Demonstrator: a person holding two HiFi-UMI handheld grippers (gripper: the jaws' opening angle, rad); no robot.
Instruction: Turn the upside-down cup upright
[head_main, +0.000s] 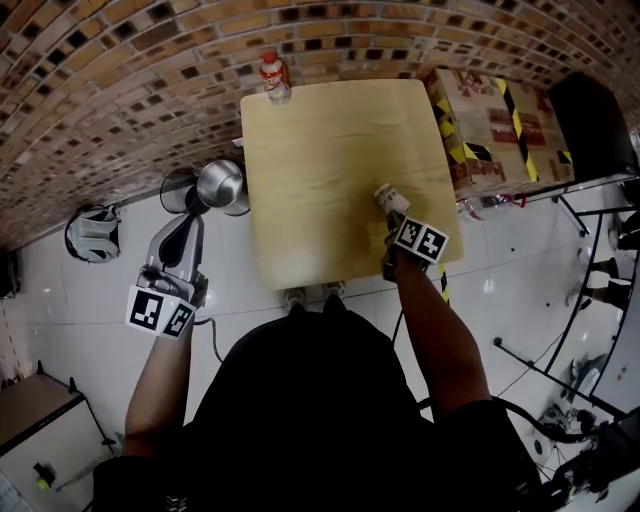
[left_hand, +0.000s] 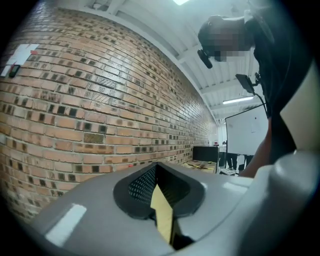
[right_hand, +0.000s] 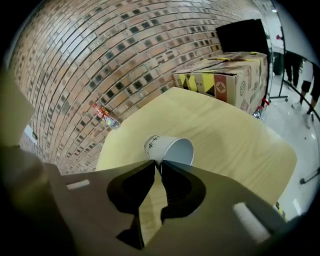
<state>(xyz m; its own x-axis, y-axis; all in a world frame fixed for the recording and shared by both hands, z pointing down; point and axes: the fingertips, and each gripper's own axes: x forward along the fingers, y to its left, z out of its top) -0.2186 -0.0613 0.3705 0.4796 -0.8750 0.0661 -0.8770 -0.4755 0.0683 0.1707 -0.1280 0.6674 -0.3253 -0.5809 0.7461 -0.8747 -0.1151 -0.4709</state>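
A white paper cup (head_main: 387, 196) is at the right side of the wooden table (head_main: 330, 150). In the right gripper view the cup (right_hand: 170, 147) is tipped over, its open mouth turned to the right and towards the camera. My right gripper (right_hand: 157, 164) is shut on the cup's wall at the rim, pointing steeply down; in the head view it (head_main: 386, 207) is right at the cup. My left gripper (head_main: 194, 220) is held off the table's left edge, pointing level at the brick wall (left_hand: 100, 100). Its jaws (left_hand: 156, 167) meet with nothing between them.
A plastic bottle (head_main: 275, 78) stands at the table's far left corner. A cardboard box (head_main: 495, 125) with yellow-black tape sits right of the table. A shiny steel vessel (head_main: 220, 183) is just ahead of my left gripper. A grey-white object (head_main: 92, 232) lies on the tiled floor.
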